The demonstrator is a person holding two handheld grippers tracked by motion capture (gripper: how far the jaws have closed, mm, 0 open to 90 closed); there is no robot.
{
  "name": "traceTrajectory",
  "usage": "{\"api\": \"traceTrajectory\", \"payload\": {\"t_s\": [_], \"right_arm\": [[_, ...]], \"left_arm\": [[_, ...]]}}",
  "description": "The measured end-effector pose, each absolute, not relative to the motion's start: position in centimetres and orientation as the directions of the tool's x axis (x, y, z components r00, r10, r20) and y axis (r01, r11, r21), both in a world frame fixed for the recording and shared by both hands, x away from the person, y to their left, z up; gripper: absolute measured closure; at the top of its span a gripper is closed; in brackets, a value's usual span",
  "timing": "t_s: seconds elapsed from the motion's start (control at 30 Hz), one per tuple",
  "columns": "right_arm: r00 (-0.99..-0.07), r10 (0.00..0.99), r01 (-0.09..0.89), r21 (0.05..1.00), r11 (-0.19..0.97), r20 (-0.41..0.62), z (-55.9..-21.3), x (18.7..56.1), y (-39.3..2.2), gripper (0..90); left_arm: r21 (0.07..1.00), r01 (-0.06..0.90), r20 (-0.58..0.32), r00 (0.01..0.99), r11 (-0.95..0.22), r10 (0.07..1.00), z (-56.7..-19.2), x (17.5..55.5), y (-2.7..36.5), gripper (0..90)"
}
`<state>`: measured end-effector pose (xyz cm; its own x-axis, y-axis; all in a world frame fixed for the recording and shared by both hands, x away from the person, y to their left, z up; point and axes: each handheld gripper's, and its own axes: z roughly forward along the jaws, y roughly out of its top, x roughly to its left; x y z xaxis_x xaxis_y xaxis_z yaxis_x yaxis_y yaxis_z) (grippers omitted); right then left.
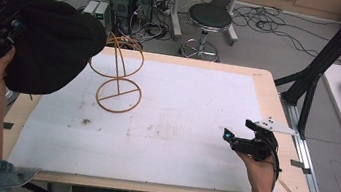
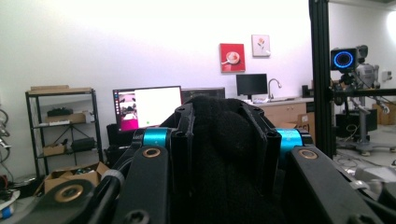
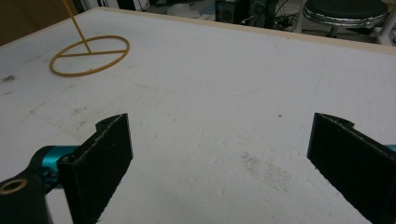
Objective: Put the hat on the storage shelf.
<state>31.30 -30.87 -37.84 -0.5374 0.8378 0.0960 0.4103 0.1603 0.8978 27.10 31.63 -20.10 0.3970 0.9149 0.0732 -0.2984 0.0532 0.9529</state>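
you have the black cap [image 1: 49,46] lifted off the bench [image 1: 164,125] in your left tool [image 2: 224,140], raised high at the left edge, above and just to the left of the yellow wire hat stand [image 1: 120,71]. so the pick-up looks done; what seems left is carrying the cap over the stand's top loop and setting it down there, since the stand is bare and the cap hangs clear of it, not touching as far as the high view tells. in the left gripper view the jaws are drawn in close on a fold of black fabric, which bulges up between them, so the hold looks firm. your right tool [image 1: 248,140] sits low over the bench near its right side, well apart from the stand; in the right gripper view its jaws stand wide with nothing between them, just the white bench surface below and the stand's round base [image 3: 89,55] far off at the upper left. it takes no part in the hold at this point.
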Motion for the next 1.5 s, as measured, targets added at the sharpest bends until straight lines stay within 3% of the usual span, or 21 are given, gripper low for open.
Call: {"api": "traceTrajectory", "payload": {"t_s": [0.43,1.5], "right_arm": [[-0.537,0.838,0.411,0.898,0.159,0.097,-37.9,31.3,-30.8,6.4],[-0.539,0.837,0.409,0.898,0.161,0.095,-37.9,31.1,-31.0,6.4]], "left_arm": [[0.952,-0.287,0.029,0.438,0.109,0.899,-20.7,30.2,29.8,67.0],[0.991,-0.124,0.018,0.509,0.053,0.861,-24.7,37.3,24.9,67.0]]}}
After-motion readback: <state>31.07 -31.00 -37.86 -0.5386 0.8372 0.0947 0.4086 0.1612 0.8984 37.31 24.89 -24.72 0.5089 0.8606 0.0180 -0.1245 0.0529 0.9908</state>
